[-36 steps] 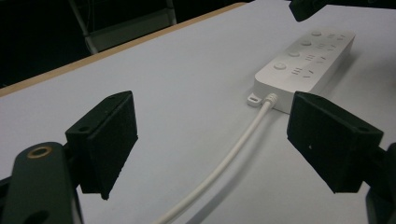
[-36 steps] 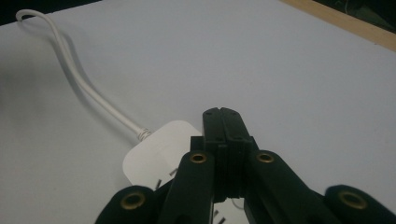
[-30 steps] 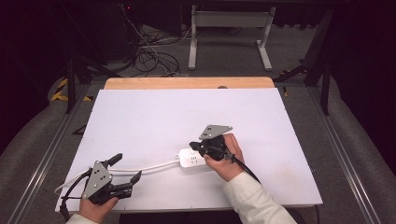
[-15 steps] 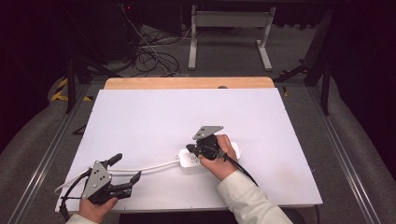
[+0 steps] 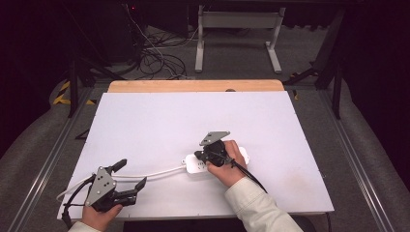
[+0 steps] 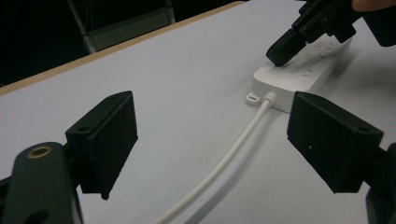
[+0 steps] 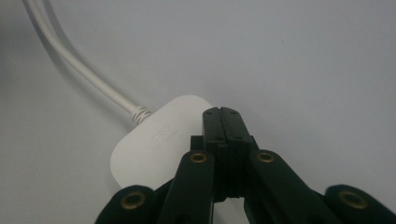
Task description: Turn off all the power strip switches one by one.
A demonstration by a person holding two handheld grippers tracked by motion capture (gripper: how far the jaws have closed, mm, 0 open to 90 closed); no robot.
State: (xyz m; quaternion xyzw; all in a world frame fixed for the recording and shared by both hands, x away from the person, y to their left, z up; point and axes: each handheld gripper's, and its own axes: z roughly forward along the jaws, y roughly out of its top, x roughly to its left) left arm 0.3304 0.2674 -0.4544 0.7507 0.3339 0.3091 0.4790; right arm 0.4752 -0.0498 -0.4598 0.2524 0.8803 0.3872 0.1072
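A white power strip (image 5: 192, 166) lies on the white table (image 5: 159, 121), a little right of the middle. Its white cable (image 5: 154, 173) runs left towards the front left corner. My right gripper (image 5: 197, 155) is shut, and its closed tips rest on top of the strip (image 7: 154, 140) near the cable end. In the right gripper view the right gripper (image 7: 221, 114) has both jaws pressed together with nothing between them. My left gripper (image 5: 131, 173) stands open near the front left edge. In the left gripper view the cable (image 6: 233, 149) passes between the wide jaws of the left gripper (image 6: 219, 135), untouched.
A wooden strip (image 5: 193, 86) borders the table's far edge. Beyond it, a metal frame (image 5: 237, 34) and loose black cables (image 5: 154, 58) sit on the floor. Metal rails (image 5: 48, 159) run along both sides of the table.
My right gripper has shifted slightly left along the power strip, towards its cable end. The left gripper has stayed where it was.
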